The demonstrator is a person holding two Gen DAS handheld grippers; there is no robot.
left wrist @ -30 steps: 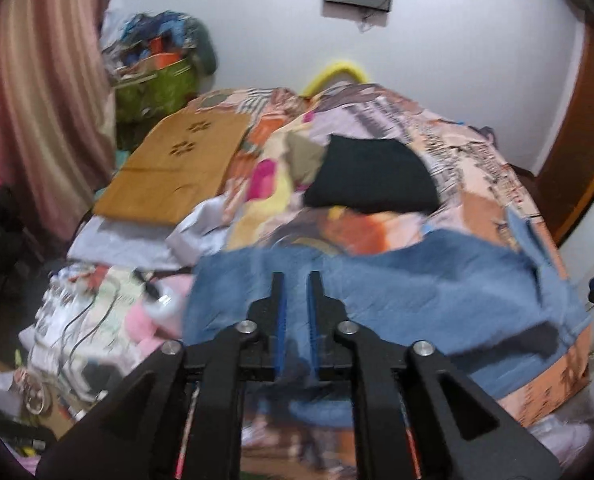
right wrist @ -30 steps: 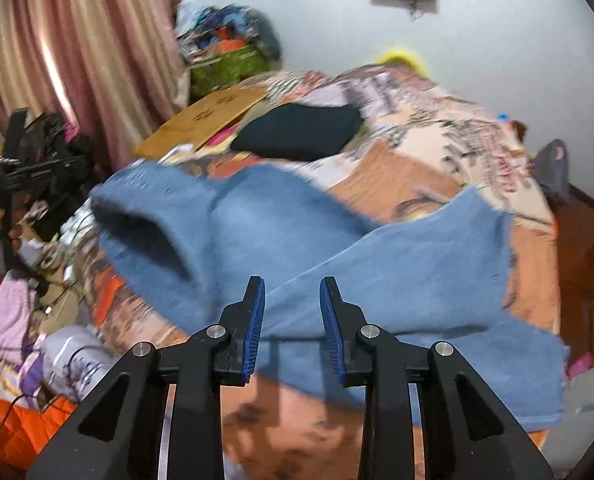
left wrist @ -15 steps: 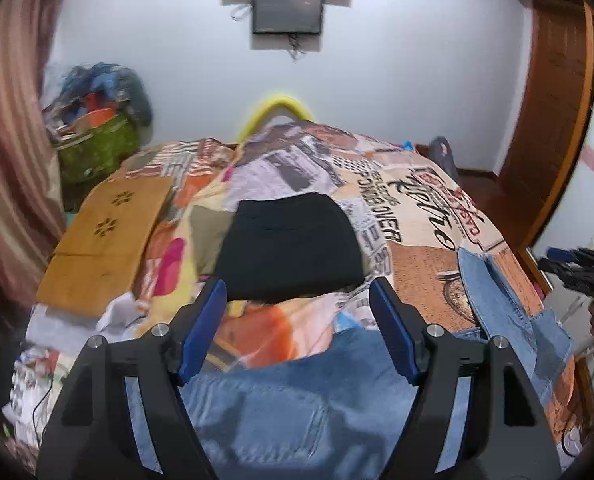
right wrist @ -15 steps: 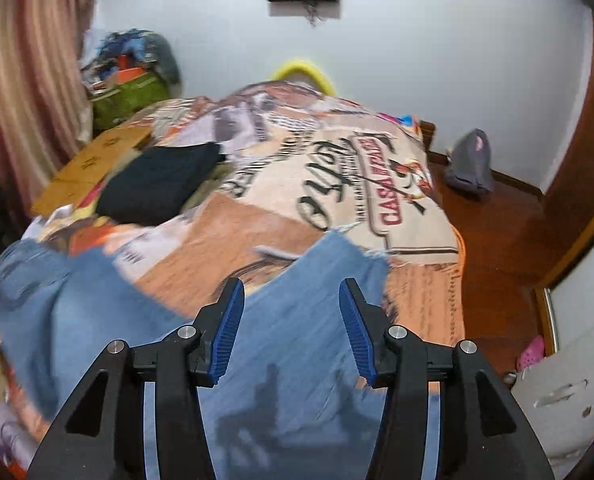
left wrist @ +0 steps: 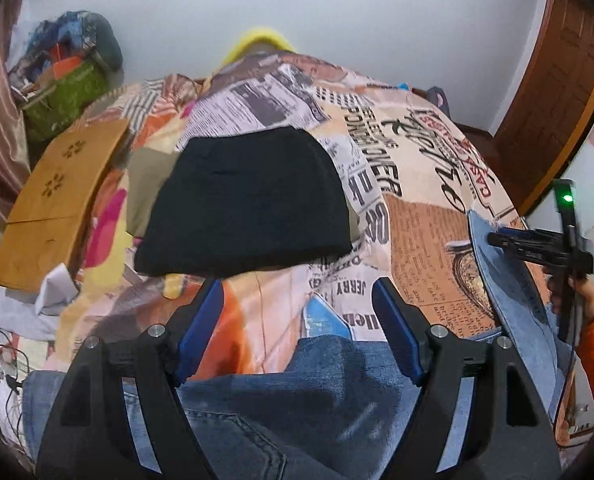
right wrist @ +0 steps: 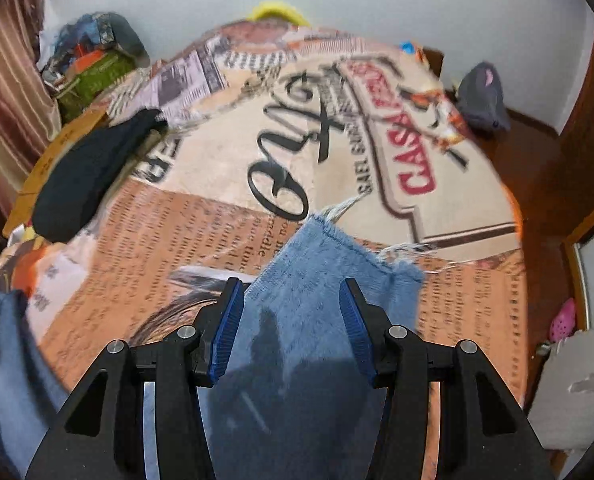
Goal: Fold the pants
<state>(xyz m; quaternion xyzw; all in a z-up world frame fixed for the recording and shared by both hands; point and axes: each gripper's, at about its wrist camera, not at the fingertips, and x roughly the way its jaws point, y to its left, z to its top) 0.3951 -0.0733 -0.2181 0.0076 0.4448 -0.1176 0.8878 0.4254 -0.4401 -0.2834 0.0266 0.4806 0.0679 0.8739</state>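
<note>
now the blue denim pants [left wrist: 297, 392] lie spread along the near edge of the bed's newspaper-print cover [left wrist: 429, 264]. left gripper [left wrist: 297, 320] and right gripper [right wrist: 291, 320] hover above them, jaws apart, clamping nothing. a folded black garment [left wrist: 245, 204] lies mid-bed.

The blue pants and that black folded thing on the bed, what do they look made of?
Blue pants: likely denim, matte, with a stitched seam and frayed white threads at the hem. Black folded garment: soft matte fabric, possibly knit or fleece; its weave is too dark to tell.
</note>
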